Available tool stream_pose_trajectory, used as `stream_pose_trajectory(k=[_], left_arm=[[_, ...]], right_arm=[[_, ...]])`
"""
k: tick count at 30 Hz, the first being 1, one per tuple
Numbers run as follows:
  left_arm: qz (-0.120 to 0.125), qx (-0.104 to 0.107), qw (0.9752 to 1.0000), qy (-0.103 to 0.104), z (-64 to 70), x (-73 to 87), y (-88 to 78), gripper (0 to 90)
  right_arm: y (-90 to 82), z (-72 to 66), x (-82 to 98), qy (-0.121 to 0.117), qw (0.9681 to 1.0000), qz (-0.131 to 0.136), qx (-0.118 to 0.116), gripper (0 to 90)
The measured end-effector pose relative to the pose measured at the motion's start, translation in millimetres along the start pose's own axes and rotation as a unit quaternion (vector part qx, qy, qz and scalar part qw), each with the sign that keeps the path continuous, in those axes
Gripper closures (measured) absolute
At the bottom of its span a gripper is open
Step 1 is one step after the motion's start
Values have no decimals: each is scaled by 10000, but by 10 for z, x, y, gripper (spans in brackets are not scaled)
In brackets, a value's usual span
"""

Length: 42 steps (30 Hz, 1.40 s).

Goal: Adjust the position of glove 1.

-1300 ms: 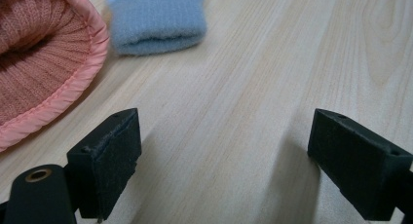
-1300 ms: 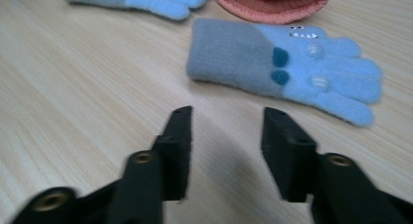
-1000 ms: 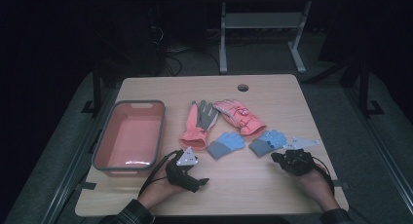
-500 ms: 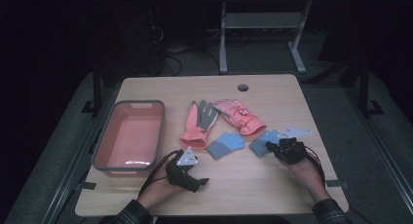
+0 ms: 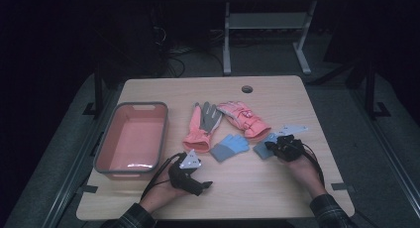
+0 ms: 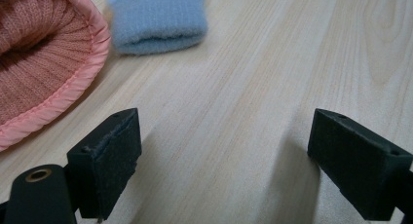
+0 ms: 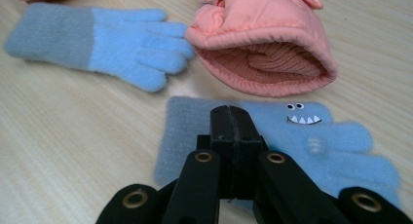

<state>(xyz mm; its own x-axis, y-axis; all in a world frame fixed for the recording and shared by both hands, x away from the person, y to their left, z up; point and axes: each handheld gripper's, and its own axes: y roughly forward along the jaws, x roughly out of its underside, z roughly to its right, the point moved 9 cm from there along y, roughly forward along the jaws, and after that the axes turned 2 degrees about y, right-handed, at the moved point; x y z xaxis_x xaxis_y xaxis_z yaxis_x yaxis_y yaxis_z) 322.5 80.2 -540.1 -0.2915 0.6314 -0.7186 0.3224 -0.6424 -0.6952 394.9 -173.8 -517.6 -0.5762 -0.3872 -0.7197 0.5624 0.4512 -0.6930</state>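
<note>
Resting low on the table point(image 5: 277, 193), the right gripper point(image 7: 233, 118) has its jaws pressed fully together over the blue glove with the face point(image 7: 302, 136). Whether any fleece is pinched between them cannot be told; the closed tips lie over the grey cuff end, which looks flat and unlifted. That glove lies just below the open cuff of a pink glove point(image 7: 265, 44), near the table's right edge. Its partner, the plain blue glove point(image 7: 97, 39), lies apart to one side, fingers nearly touching the pink cuff.

The left gripper point(image 6: 224, 151) stands wide open with only bare wood between its jaws, evidently parked while the other hand works. The pink-and-grey glove point(image 5: 202, 124) and the pink bin point(image 5: 131, 139) sit left of centre; the bin holds nothing, so sorting into it appears not yet begun.

The high view gives the overall layout but hides the right jaws under the hand. The right gripper view reveals the printed eyes and teeth. The left gripper view adds the ribbed lining of the nearby cuff.
</note>
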Motion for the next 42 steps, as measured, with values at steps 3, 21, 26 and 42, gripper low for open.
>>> stream_pose_trajectory(k=[3,21,26,42], left_arm=[[2,-1,10000,-5,1,0,0,115],[17,-8,10000,-7,1,0,2,115],[22,-10,10000,-12,1,0,2,115],[17,-11,10000,-20,3,0,0,115]], right_arm=[[65,37,18,4,10000,-67,-1,898],[67,-65,146,-54,9991,-347,-227,898],[42,-161,170,-188,9983,-406,-381,898],[-20,-607,238,-558,9930,-573,-867,898]])
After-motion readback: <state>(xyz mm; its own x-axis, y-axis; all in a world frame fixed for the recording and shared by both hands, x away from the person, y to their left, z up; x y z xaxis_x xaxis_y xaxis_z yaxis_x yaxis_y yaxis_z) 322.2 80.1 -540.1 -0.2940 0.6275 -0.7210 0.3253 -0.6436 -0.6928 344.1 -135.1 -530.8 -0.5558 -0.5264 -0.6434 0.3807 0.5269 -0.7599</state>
